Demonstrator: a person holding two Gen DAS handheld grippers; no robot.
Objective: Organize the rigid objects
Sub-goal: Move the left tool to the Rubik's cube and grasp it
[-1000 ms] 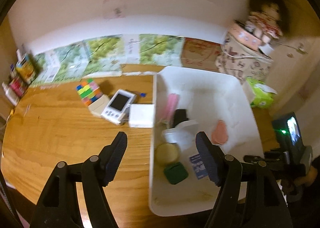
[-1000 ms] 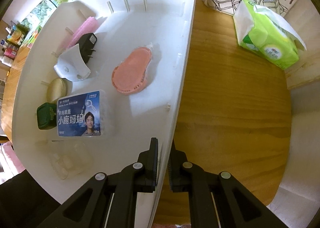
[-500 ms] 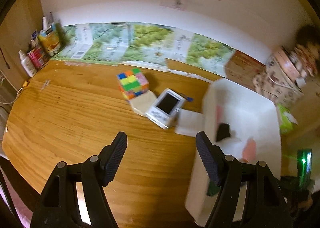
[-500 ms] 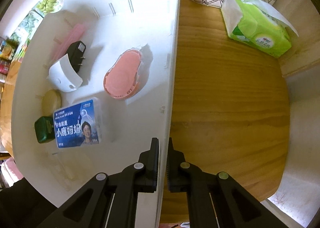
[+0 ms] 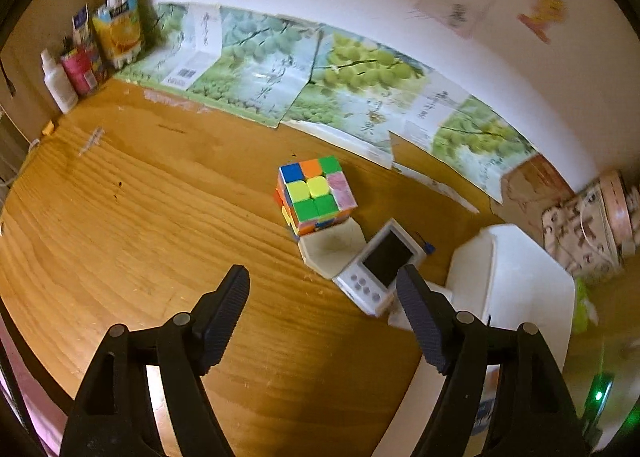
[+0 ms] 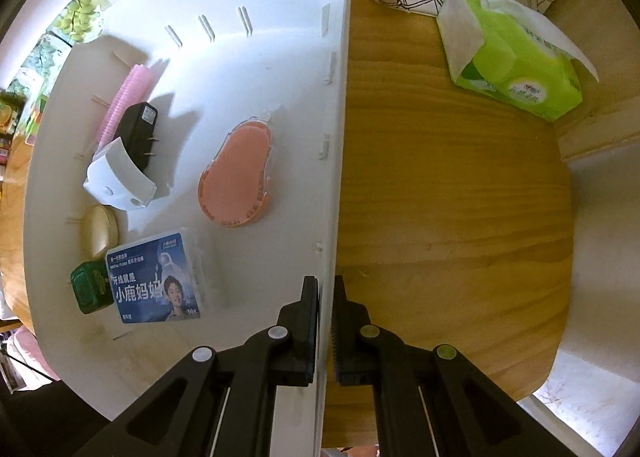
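The right gripper (image 6: 325, 321) had its fingers clenched on the side wall of a white bin (image 6: 338, 137) resting on the wooden worktop (image 5: 140, 241). Inside the bin lay a pink oval case (image 6: 238, 177), a black plug (image 6: 138, 133) and a blue box (image 6: 154, 283). The left gripper (image 5: 322, 317) hung above the worktop, fingers spread and empty. Left of the bin sat a white handheld device (image 5: 380, 269), and beyond it a colourful puzzle cube (image 5: 316, 193).

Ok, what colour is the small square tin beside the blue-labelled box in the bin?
Dark green tin; the right wrist view shows it best.
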